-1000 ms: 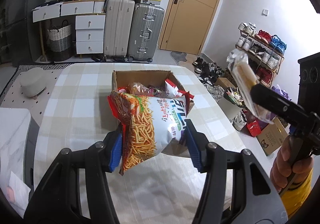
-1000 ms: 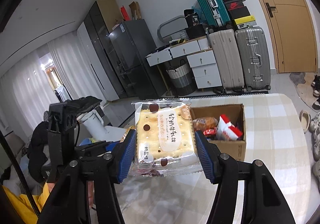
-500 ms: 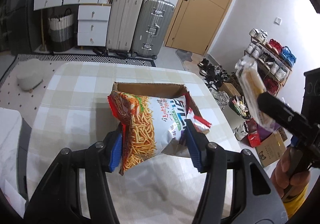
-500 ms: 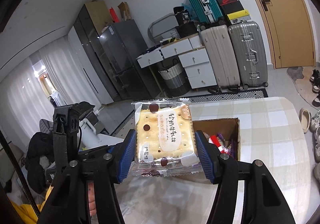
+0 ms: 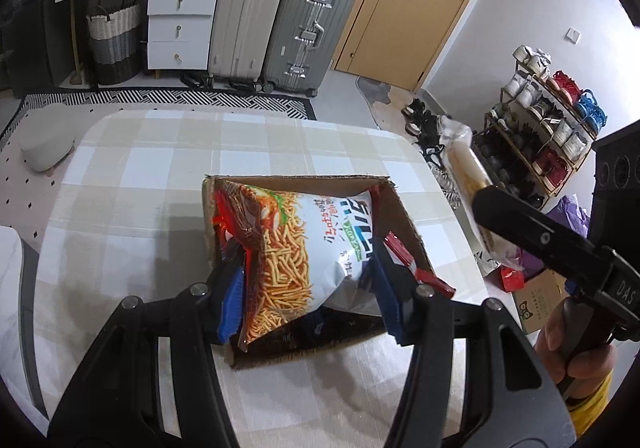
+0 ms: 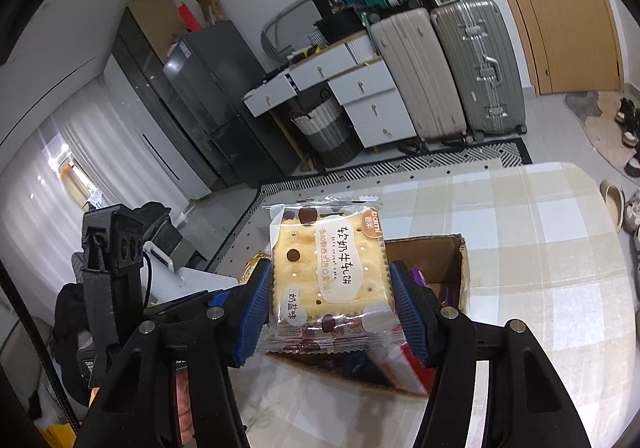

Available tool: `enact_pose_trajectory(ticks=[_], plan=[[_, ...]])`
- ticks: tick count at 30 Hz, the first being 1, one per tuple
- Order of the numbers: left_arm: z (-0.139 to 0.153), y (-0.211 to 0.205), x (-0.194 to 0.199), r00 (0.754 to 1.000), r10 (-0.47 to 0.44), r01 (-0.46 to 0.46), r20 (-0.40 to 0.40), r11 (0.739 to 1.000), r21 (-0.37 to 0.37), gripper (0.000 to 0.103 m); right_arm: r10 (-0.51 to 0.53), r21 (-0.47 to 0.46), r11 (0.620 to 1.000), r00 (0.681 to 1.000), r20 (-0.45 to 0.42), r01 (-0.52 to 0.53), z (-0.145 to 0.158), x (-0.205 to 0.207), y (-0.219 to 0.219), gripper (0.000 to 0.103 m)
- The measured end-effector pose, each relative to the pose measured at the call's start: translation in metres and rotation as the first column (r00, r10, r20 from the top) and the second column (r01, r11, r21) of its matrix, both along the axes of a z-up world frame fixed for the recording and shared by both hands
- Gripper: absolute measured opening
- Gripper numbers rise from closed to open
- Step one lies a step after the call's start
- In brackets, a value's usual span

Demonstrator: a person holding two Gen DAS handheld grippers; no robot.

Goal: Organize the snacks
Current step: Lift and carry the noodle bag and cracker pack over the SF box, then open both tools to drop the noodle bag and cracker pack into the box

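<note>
Checked tablecloth [image 5: 120,208] | left gripper [image 5: 308,288] clamps chip bag [image 5: 304,248], right gripper [image 6: 328,312] clamps cracker pack [image 6: 328,272] | lower both inside cardboard box [image 5: 404,216] before releasing.

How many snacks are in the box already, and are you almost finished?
I can't count them. The cardboard box already holds some packets; a red one sticks out. In hand: the left gripper grips a bag of crispy sticks over the box, and the right gripper grips a nougat cracker pack near it. Left to do: drop both in. I see no other loose snacks on the checked tablecloth.
</note>
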State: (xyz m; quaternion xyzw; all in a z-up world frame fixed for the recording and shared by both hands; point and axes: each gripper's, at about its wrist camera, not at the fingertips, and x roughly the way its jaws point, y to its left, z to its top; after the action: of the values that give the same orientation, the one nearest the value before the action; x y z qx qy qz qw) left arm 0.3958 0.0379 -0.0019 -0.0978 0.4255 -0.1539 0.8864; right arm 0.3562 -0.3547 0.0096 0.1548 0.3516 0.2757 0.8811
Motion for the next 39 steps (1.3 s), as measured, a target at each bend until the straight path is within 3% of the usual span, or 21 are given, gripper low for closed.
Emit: enact_pose_trajectory(ticks=[13, 22, 34, 39], plan=[[-0.04, -0.017, 0.053, 0.999, -0.032, 0.032, -0.041, 0.999, 0.003, 0.053, -0.01, -0.022, 1.0, 0.992, -0.123, 0.007, -0.047, 0.053, -0.003, 0.059], [-0.051, -0.017, 0.054, 0.999, -0.037, 0.037, -0.04, 0.999, 0.009, 0.054, -0.015, -0.015, 1.0, 0.984, -0.18, 0.012, -0.068, 0.062, -0.004, 0.059], [-0.047, -0.022, 0.04, 0.998, -0.047, 0.049, -0.037, 0.998, 0.04, 0.055, -0.029, -0.015, 1.0, 0.977, -0.211, 0.026, -0.074, 0.06, -0.004, 0.059], [-0.04, -0.023, 0.033, 0.999, -0.046, 0.048, -0.026, 0.998, 0.049, 0.07, -0.041, -0.013, 0.999, 0.971, -0.237, 0.039, -0.076, 0.061, -0.007, 0.06]])
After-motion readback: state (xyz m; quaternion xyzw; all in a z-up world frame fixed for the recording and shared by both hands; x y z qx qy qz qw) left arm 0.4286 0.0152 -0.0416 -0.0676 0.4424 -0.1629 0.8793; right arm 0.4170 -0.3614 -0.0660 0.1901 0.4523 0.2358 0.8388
